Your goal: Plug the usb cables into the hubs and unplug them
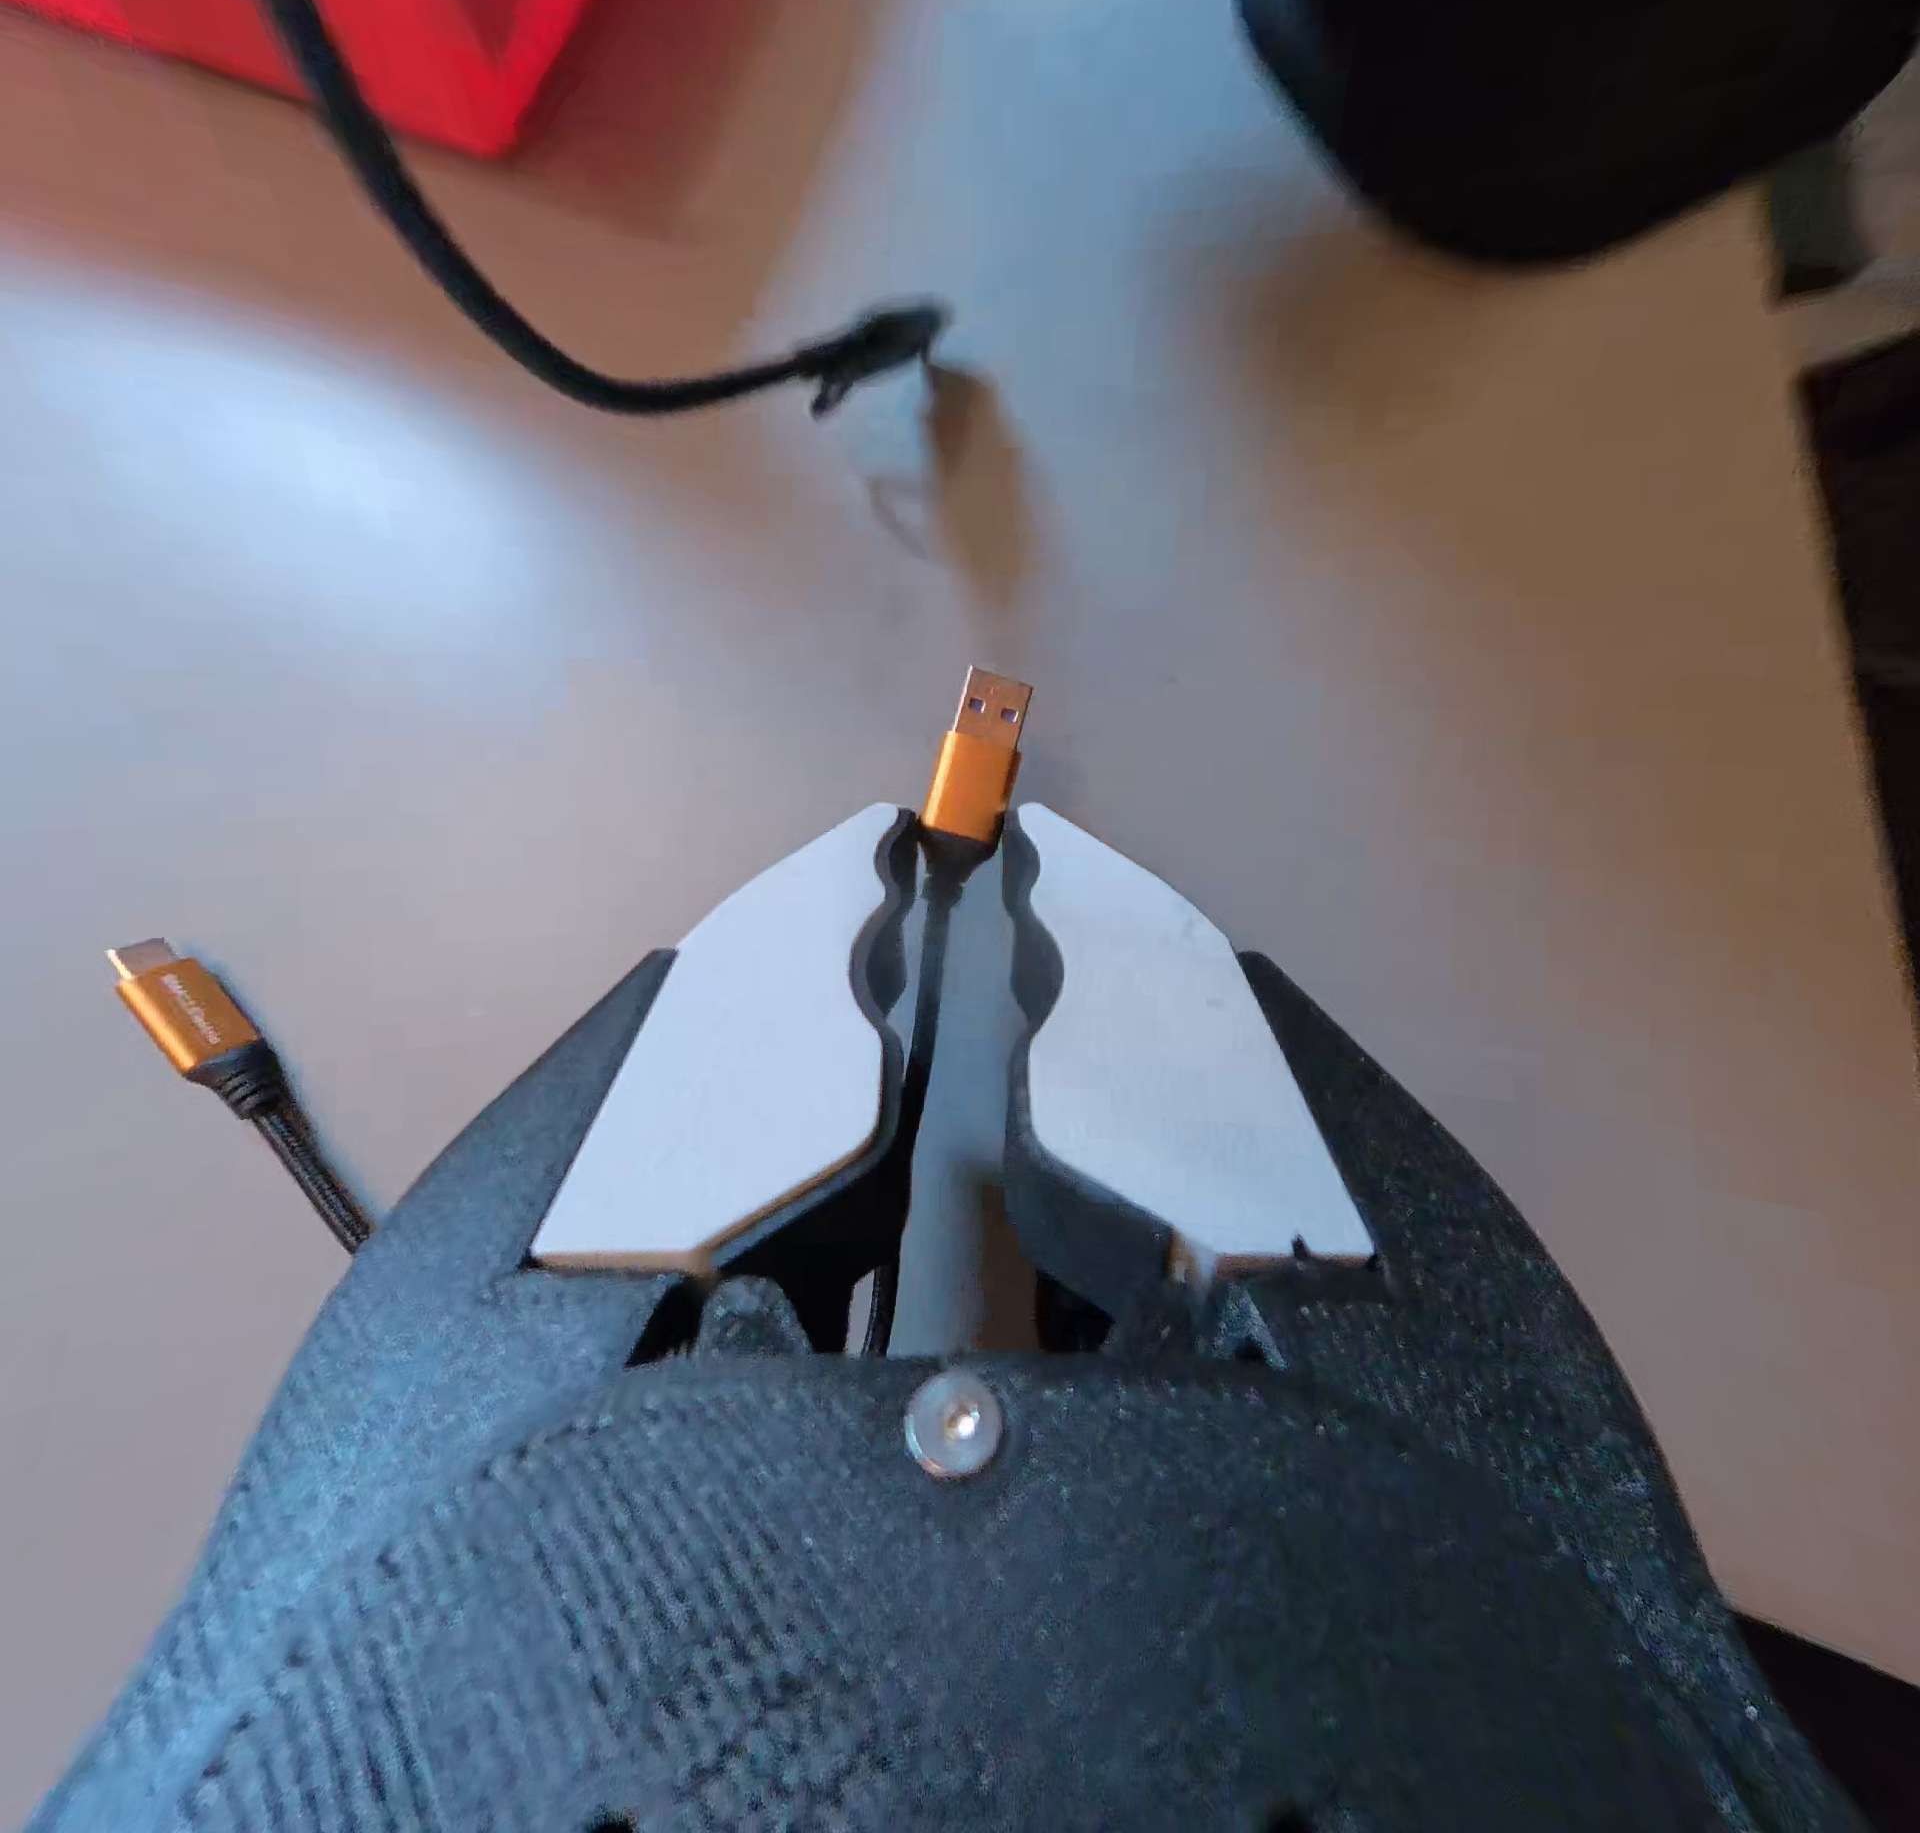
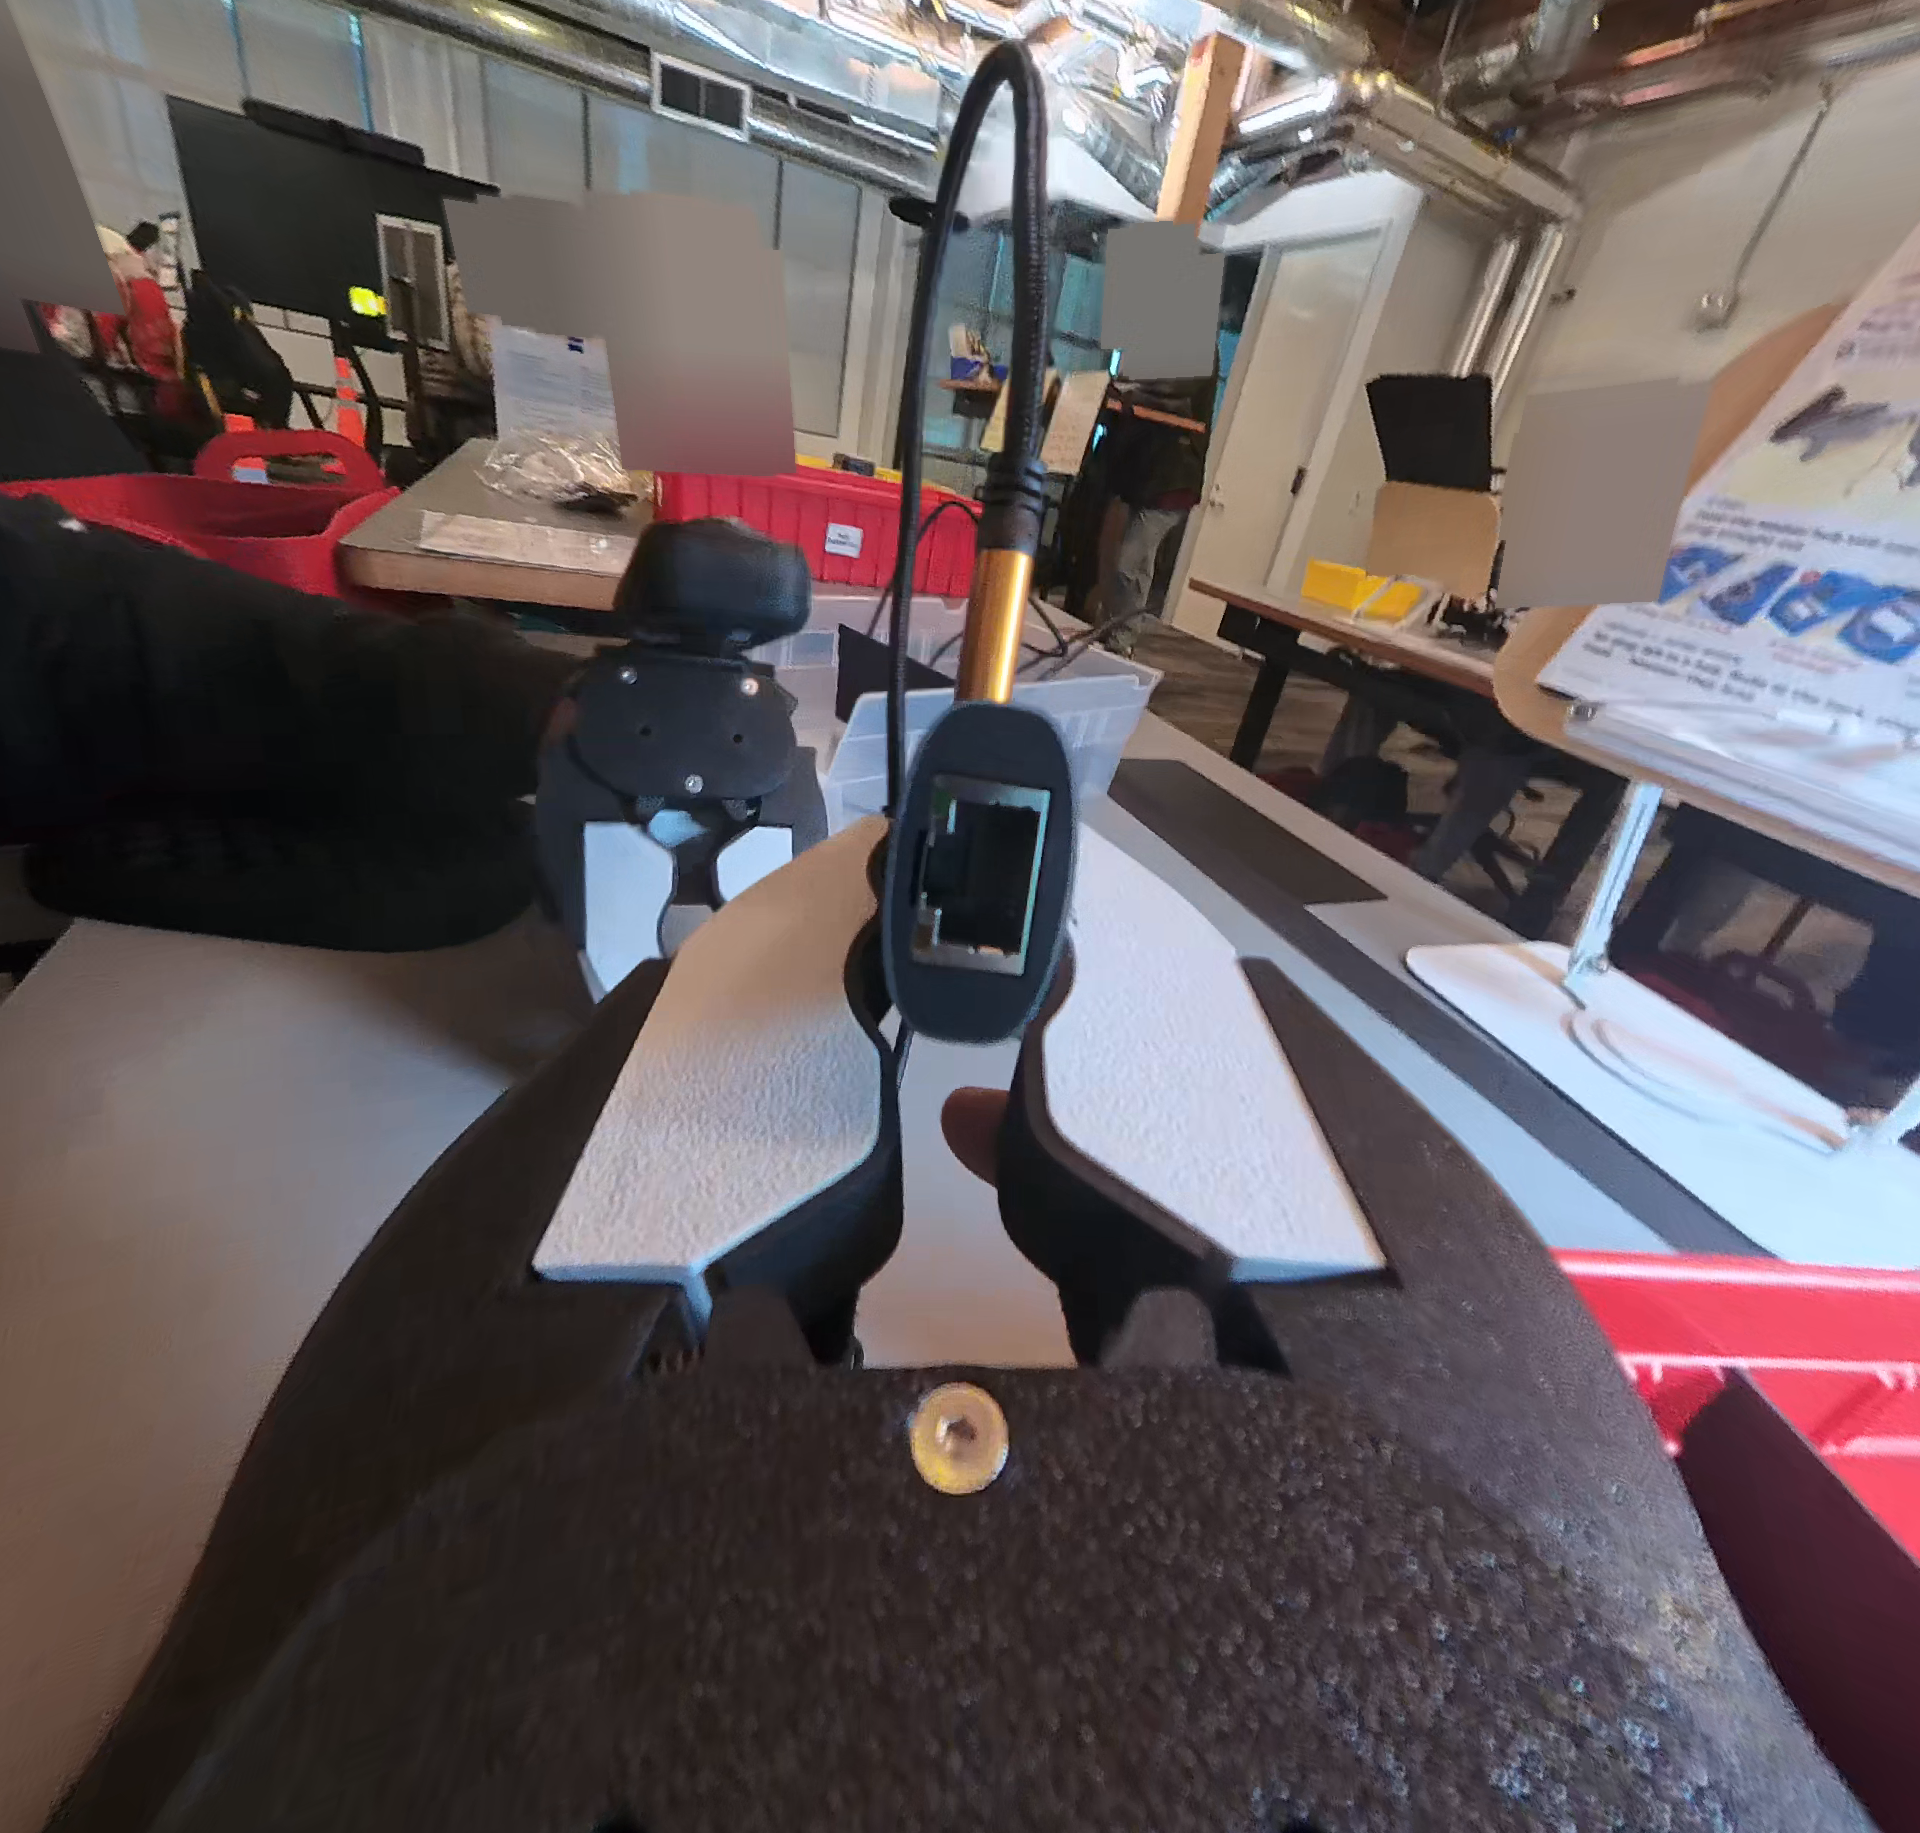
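Left gripper point(image 1: 961, 817): white fingers point(image 1: 748, 1035) in a rough black printed body, drawn narrow and clamped on the orange metal sleeve of a USB-A plug point(image 1: 977, 760). The silver plug tip projects past the fingertips, above the pale, smooth table point(image 1: 1403, 744). The plug's braided black cord is seen running back between the fingers. A second plug point(image 1: 182, 1020), orange-sleeved with a smaller rounded tip, lies on the table to the left on a braided cord. Farther out a blurred black cable point(image 1: 436, 225) curves across the table from a red bin point(image 1: 416, 17) at the far left corner.

Right gripper point(image 2: 961, 910): fingers closed narrow on a black, oval-ended hub point(image 2: 977, 879), held end-on so that a square metal-lined port faces the camera. An orange-sleeved plug point(image 2: 997, 620) is seated in the hub's upper side; its braided cord point(image 2: 977, 225) arches upward and drops down behind. The left gripper is seen at left, just beyond the hub, held by a black-sleeved arm point(image 2: 260, 723).
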The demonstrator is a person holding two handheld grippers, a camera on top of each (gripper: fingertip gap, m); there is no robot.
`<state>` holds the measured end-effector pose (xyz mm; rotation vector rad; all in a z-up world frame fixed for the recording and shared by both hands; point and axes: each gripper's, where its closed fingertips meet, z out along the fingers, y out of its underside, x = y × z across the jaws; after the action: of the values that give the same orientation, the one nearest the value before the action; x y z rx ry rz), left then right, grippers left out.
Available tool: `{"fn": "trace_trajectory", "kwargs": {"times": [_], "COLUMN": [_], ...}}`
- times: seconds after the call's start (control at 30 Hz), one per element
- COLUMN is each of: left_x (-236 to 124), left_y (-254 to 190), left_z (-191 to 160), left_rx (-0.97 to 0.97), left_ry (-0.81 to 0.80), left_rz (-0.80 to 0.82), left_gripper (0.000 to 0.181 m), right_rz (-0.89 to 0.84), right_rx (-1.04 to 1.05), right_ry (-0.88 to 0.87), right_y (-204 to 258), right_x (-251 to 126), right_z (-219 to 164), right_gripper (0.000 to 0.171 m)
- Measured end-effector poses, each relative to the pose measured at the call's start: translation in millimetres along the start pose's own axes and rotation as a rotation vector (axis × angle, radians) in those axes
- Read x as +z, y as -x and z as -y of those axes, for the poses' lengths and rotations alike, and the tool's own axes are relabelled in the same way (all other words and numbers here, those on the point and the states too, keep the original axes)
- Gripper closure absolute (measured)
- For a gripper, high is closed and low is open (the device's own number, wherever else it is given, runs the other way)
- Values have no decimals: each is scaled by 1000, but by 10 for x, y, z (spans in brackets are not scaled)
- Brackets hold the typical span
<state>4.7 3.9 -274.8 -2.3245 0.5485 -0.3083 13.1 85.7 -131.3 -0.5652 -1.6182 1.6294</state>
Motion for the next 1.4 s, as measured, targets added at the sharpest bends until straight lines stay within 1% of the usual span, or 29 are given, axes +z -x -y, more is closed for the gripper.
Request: {"fn": "trace_trajectory", "kwargs": {"times": [0.03, 0.1, 0.2, 0.3, 0.4, 0.6, 0.7, 0.73, 0.8, 0.9, 0.97, 1.07, 1.17, 1.2, 1.27, 1.4], "left_x": [-86, -298, -610, -815, -987, -1217, -1355, -1392, -1412, -1453, -1519, -1657, -1848, -1856, -1657, -915], "left_y": [-13, -7, -20, -26, -103, -275, -449, -490, -527, -453, -314, -115, 224, 315, 340, 124], "left_z": [67, 210, 415, 520, 629, 768, 845, 870, 885, 924, 981, 1042, 988, 948, 838, 579], "left_rx": [-20, -46, -97, -136, -159, -128, -72, -45, -6, -19, -62, -108, -149, -175, -240, -231], "left_ry": [-55, -175, -382, -527, -657, -757, -758, -758, -737, -706, -642, -498, -357, -313, -196, 38], "left_rz": [-12, -15, -65, -128, -231, -327, -358, -339, -288, -177, -34, 184, 370, 372, 269, 103], "left_gripper": [165, 165, 166, 166, 166, 166, 166, 166, 166, 166, 166, 166, 166, 166, 166, 166], "right_rz": [5, 11, 13, 4, -10, -46, -76, -81, -86, -95, -117, -174, -207, -204, -200, -182], "right_rx": [-34, -111, -196, -273, -313, -308, -294, -287, -276, -293, -340, -508, -787, -878, -1018, -1170], "right_ry": [-5, 1, 13, 40, 66, 85, 80, 76, 68, 74, 98, 177, 270, 301, 346, 409], "right_y": [31, 102, 191, 249, 262, 178, 103, 83, 59, 49, 38, 13, 65, 103, 183, 278], "right_x": [0, 13, 47, 82, 110, 102, 72, 61, 48, 45, 55, 78, 120, 146, 212, 323], "right_z": [25, 61, 93, 75, 35, -17, -2, 5, 13, 9, -9, -94, -197, -238, -313, -488], "right_gripper": [154, 154, 154, 154, 154, 154, 154, 154, 154, 154, 154, 154, 154, 154, 154, 154]}}
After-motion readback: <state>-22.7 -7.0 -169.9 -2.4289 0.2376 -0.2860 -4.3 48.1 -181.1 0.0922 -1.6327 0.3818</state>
